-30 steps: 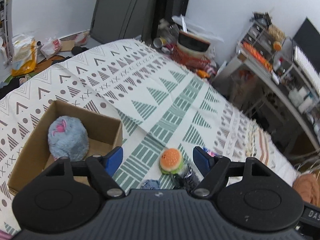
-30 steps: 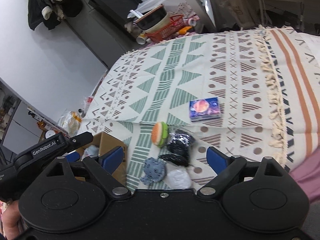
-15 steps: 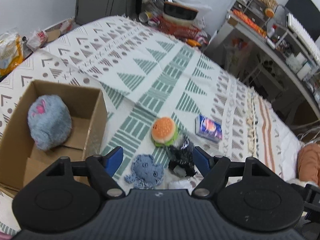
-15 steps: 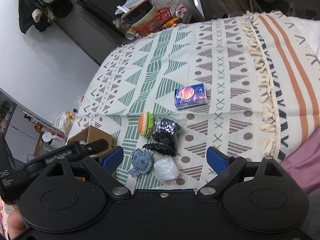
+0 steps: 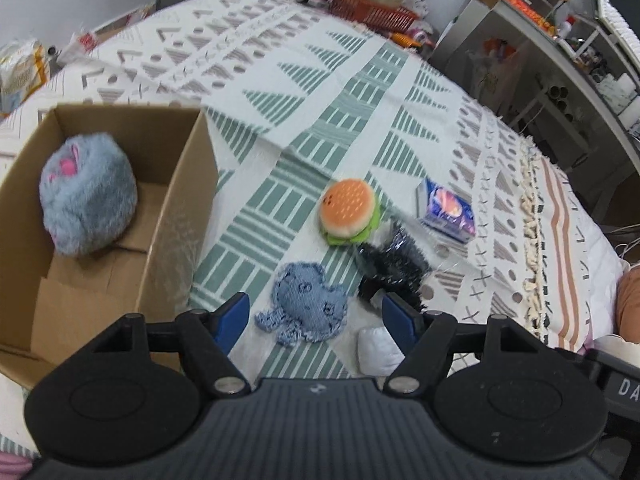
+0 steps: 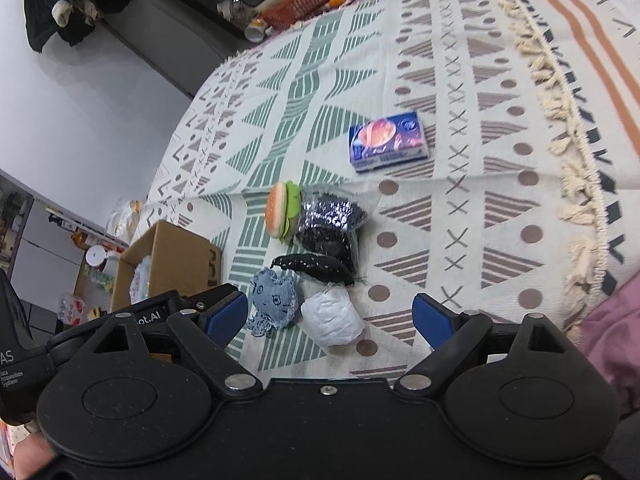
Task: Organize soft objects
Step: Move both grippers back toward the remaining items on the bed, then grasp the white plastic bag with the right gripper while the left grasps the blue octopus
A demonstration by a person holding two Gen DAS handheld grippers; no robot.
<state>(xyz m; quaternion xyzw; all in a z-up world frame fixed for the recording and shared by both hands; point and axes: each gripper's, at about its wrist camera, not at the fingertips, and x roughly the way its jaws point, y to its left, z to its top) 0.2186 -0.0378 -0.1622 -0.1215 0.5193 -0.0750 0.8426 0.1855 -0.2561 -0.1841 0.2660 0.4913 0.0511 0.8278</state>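
I count one cardboard box (image 5: 176, 184) on my left with one fluffy grey-blue plush (image 5: 88, 196) lying inside it against the far wall. Outside the box, on the blanket (image 5: 360, 80), five loose things lie in a close cluster: one burger plush (image 5: 348, 210), one blue denim octopus (image 5: 308, 308), one black sparkly bundle (image 5: 394, 268), one white wad (image 6: 332, 316) and one purple tissue pack (image 6: 388, 140), which sits a little apart from the rest.

My left gripper (image 5: 320, 316) hangs over the octopus with its jaws wide apart, holding nothing. My right gripper (image 6: 330, 316) is above the white wad, jaws likewise spread and empty.

In the left wrist view the white wad is mostly hidden behind the right-hand blue pad, and the near corner of the box is cut off by the gripper body. In the right wrist view the left gripper's body covers the box's near side, and only a pale sliver of the plush shows over the rim. Whether the black bundle is one item or two, I cannot tell.

The blanket is cream with green striped triangles, brown dots and crosses, a tassel row and orange stripes. Beyond it stand a red basket (image 5: 372, 8), cluttered metal shelving (image 5: 560, 40) and a plain white wall (image 6: 80, 100).
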